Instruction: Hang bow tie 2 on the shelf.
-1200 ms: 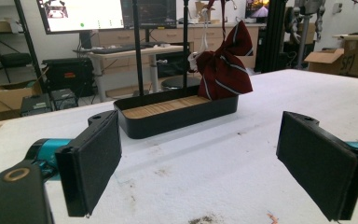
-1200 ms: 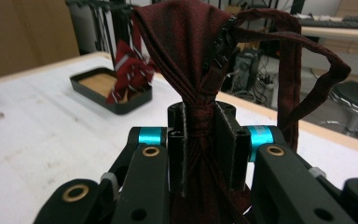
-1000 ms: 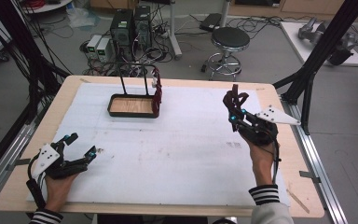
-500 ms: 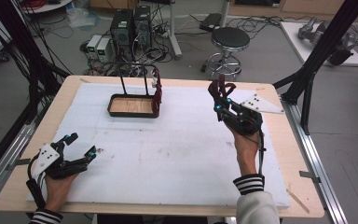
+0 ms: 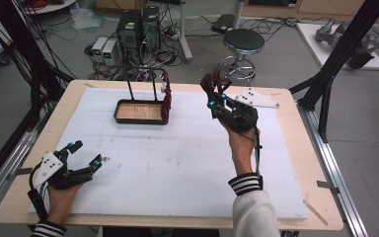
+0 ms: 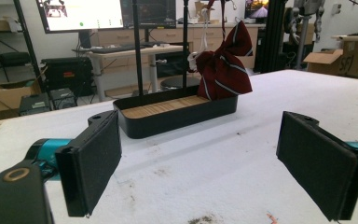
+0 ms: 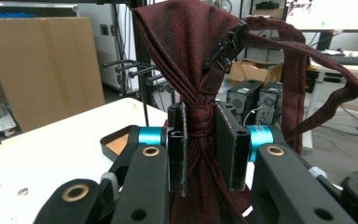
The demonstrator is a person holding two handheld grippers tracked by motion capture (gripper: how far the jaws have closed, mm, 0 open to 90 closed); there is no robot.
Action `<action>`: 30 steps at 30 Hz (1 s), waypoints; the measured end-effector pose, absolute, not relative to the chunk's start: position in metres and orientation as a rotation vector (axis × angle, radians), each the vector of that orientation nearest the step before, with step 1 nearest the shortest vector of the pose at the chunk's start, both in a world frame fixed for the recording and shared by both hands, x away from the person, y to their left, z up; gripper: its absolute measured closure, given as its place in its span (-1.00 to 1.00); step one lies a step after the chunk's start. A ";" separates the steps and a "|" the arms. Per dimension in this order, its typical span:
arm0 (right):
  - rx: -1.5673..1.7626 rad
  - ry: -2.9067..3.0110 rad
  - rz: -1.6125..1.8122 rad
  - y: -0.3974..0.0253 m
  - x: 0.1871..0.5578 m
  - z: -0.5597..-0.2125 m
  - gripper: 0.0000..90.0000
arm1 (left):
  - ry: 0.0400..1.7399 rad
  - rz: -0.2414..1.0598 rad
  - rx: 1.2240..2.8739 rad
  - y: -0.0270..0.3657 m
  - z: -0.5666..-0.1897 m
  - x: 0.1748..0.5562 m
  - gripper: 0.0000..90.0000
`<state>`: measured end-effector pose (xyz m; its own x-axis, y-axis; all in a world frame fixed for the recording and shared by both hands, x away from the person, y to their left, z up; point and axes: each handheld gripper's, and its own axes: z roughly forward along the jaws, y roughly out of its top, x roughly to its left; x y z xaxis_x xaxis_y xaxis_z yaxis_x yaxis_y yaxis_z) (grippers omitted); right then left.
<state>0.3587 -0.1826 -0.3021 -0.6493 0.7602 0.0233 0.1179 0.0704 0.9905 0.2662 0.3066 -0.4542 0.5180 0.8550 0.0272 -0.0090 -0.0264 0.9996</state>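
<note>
Workshop floor with cables, computer towers and a stool [image 5: 244, 42] beyond the far edge; a tabletop [image 5: 177, 163] under a white sheet. Near the front left corner, the left gripper [image 5: 84, 156] low over the sheet, jaws spread wide, nothing between them. Toward the far left, a black tray [image 5: 140, 112] with a wooden floor and two upright rods, one striped dark red bow tie [image 6: 223, 65] already hanging at its right end. Right of the middle, raised off the tabletop, the right gripper [image 5: 212, 91], jaws closed tight around the knot of a second dark red bow tie [image 7: 191, 60], strap and clip dangling loose. Judged about halfway: one tie on the rack, the second lifted and well apart from the tray, yet to be carried over and hung.
</note>
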 end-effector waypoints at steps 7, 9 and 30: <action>0.851 1.853 1.633 -0.163 0.367 -0.297 0.68 | 0.785 0.817 1.442 0.307 -0.454 0.266 -0.68; 0.837 1.852 1.635 -0.156 0.369 -0.296 0.68 | 0.785 0.817 1.442 0.307 -0.454 0.266 -0.68; 0.802 1.884 1.708 -0.079 0.397 -0.297 0.68 | 0.787 0.807 1.439 0.308 -0.454 0.267 -0.68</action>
<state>0.3966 -0.0794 -0.2966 -0.7185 0.6943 0.0409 0.1086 0.0539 0.9926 0.2666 0.3077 -0.4540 0.5228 0.8522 0.0191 -0.0018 -0.0213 0.9998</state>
